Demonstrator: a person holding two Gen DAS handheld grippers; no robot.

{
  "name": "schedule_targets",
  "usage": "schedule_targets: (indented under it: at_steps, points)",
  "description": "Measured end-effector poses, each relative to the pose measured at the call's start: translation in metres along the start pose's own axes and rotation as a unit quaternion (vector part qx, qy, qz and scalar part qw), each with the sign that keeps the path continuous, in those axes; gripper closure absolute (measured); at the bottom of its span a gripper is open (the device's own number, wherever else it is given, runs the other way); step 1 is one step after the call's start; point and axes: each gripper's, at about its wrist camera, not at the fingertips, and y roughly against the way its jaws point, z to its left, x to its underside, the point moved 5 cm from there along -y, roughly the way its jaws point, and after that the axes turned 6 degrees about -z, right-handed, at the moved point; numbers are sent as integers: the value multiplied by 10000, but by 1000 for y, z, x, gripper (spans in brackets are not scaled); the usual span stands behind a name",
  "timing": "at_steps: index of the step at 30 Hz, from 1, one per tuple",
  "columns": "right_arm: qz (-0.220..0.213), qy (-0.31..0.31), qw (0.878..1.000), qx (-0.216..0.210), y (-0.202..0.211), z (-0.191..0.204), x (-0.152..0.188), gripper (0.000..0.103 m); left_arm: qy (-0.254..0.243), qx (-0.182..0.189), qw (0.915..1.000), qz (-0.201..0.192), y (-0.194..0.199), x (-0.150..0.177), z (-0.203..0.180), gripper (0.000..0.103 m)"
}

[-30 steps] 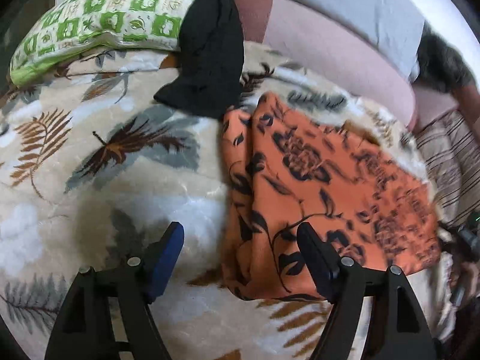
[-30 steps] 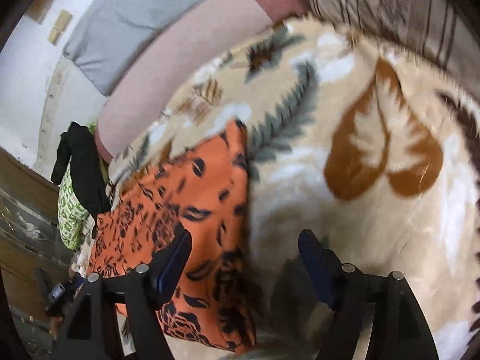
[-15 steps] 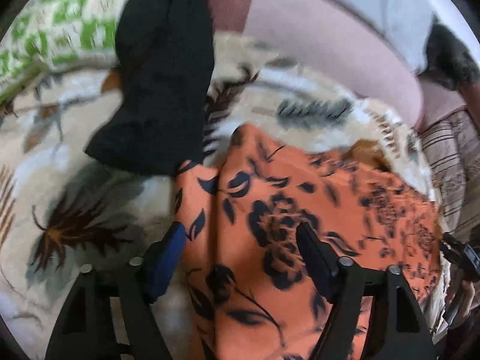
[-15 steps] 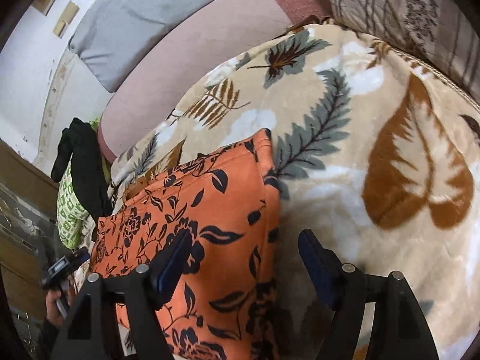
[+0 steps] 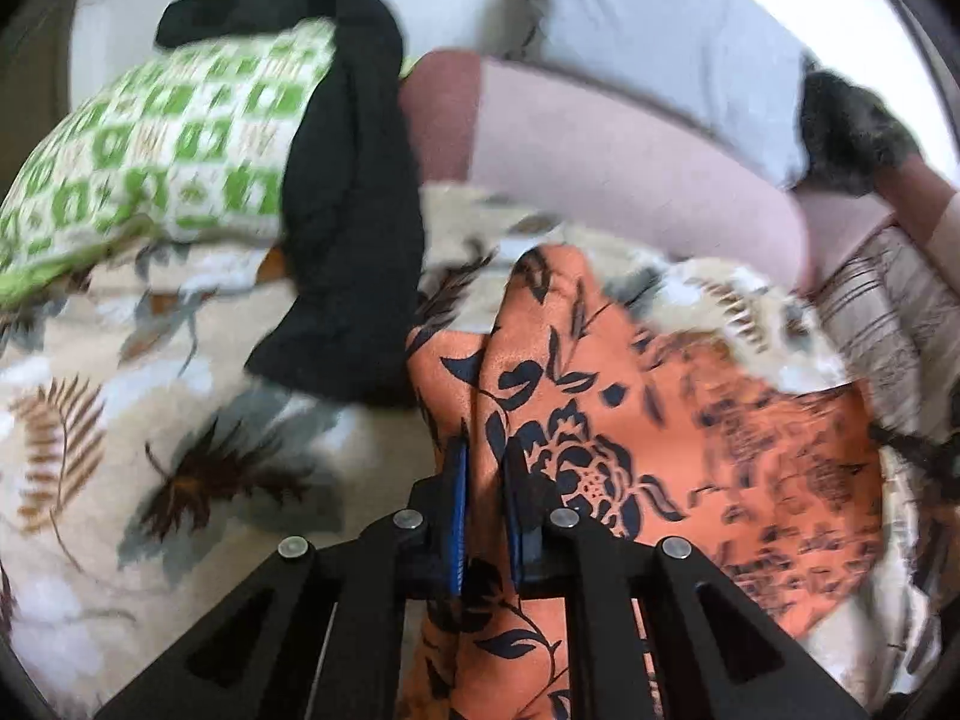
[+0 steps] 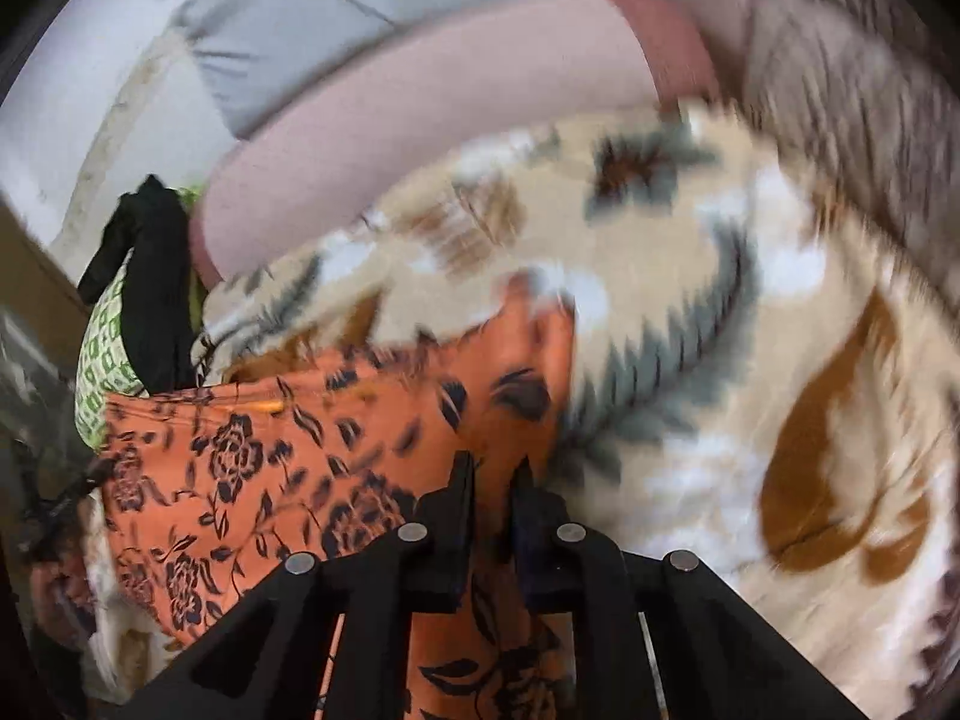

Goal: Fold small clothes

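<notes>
An orange garment with a dark floral print (image 5: 630,420) lies on a cream leaf-patterned blanket (image 5: 150,420). My left gripper (image 5: 483,456) is shut on the garment's left edge, and the cloth rises in a ridge from the jaws. In the right wrist view the same orange garment (image 6: 288,468) spreads to the left. My right gripper (image 6: 495,474) is shut on its right edge, with cloth pinched between the fingers. The blanket (image 6: 750,420) shows blurred to the right.
A black garment (image 5: 354,210) drapes over a green checked pillow (image 5: 162,138) at the back left. A pink bolster (image 5: 600,150) and grey pillow (image 5: 660,30) lie behind. A striped cushion (image 5: 882,312) is at the right.
Both grippers were open over the garment's edges. Now both have closed on the orange cloth and lifted its edges; the views are blurred by motion.
</notes>
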Motion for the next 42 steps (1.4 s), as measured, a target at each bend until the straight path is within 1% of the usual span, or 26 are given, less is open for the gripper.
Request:
schedule_targets:
  at_steps: [1, 2, 3, 4, 5, 6, 7, 8, 9, 13, 14, 16, 17, 20, 24, 25, 26, 27, 28, 30, 31, 33, 36, 39, 41, 42]
  points:
    - [25, -62, 9999, 110, -8, -7, 0, 90, 43, -197, 9995, 260, -20, 11, 9, 88]
    - [271, -137, 9993, 219, -23, -16, 5, 89, 84, -316, 9979, 552, -37, 21, 16, 85]
    - [687, -364, 9958, 482, -40, -32, 15, 89, 249, -361, 9959, 788, -50, 30, 23, 78]
    - [736, -512, 9945, 539, -42, -38, 19, 87, 347, -354, 9965, 673, -47, 30, 26, 73]
    - [626, -613, 9954, 388, -38, -39, 22, 86, 373, -342, 9969, 597, -42, 28, 27, 72]
    - [569, -588, 9962, 293, -34, -36, 22, 84, 387, -265, 9975, 525, -36, 25, 27, 68]
    - [547, -508, 9971, 168, -30, -33, 22, 78, 360, -187, 9978, 525, -35, 22, 25, 54]
    - [561, -395, 9976, 78, -29, -29, 21, 58, 316, -163, 9980, 531, -34, 20, 23, 48]
    - [573, -299, 9979, 89, -30, -27, 19, 29, 282, -209, 9981, 503, -34, 18, 23, 47]
    - [531, -366, 9977, 189, -41, -30, 11, 26, 267, -155, 9985, 450, -36, 9, 20, 47]
    - [561, -341, 9976, 225, -45, -29, 11, 29, 232, -134, 9986, 453, -39, 7, 18, 47]
    - [539, -155, 9977, 387, -48, -26, 12, 51, 85, -183, 9992, 358, -44, 1, 13, 47]
    - [569, -93, 9973, 459, -49, -25, 14, 65, 51, -185, 9992, 347, -46, -1, 12, 47]
    - [496, 144, 9970, 581, -45, -21, 15, 65, -29, -168, 9989, 433, -56, -7, 7, 47]
    - [491, 148, 9971, 569, -44, -20, 12, 65, -330, -130, 9983, 452, -68, -15, -3, 47]
    - [503, 168, 9971, 554, -45, -19, 12, 65, -377, -52, 9985, 388, -72, -18, -6, 51]
    - [521, 179, 9970, 536, -46, -18, 12, 65, -413, -10, 9981, 457, -76, -18, -7, 59]
    - [552, 187, 9969, 532, -47, -17, 12, 66, -464, 22, 9970, 617, -82, -17, -9, 85]
    - [573, 197, 9968, 528, -48, -16, 13, 68, -479, 12, 9964, 703, -86, -15, -9, 97]
    - [606, 205, 9966, 528, -50, -15, 14, 81, -399, 127, 9963, 750, -88, -15, -8, 100]
    - [610, 219, 9965, 537, -51, -14, 14, 84, -361, 160, 9968, 694, -85, -17, -7, 101]
    - [547, 296, 9963, 597, -48, -13, 11, 94, -290, 190, 9985, 423, -70, -23, -8, 101]
    - [269, 393, 9969, 620, -31, -7, 1, 95, -295, 213, 9989, -302, -20, -34, -11, 101]
    - [-150, 567, 9971, 495, -2, 5, -10, 96, -129, 262, 9962, -821, 32, -28, -9, 101]
    - [-298, 641, 9967, 401, 8, 13, -15, 96, -166, 160, 9956, -913, 44, -22, -8, 101]
    - [-408, 702, 9957, 436, 10, 14, -17, 95, -76, 89, 9963, -847, 38, -18, -4, 101]
